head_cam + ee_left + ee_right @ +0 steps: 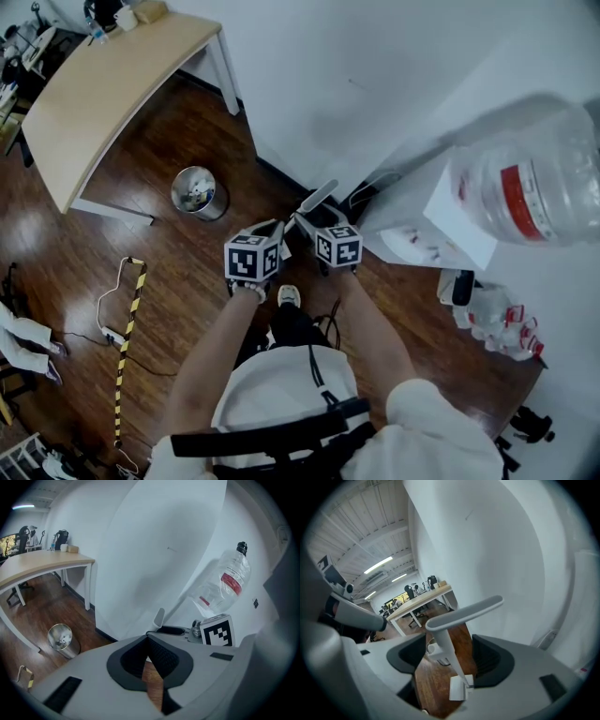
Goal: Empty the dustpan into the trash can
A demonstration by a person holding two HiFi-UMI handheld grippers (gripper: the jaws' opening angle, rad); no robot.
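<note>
Item 1: my right tool (450, 648), jaws at their widest, straddles the grey long-handled plastic dustpan (461, 612) without pinching it. The shaft is near upright, at the floor's wall edge.
Item 2: my left tool (148, 641), closed, empty.
Item 3: round silver metal trash can (199, 192), same floor edge, left of the dustpan, on my left tool's side.

**Dustpan upright, can apart**

I see the long-handled dustpan (446, 647) standing upright beside the white wall, its grey grip tilted on top; the round metal trash can (199, 192) stands open on the wood floor, scraps inside.
</note>
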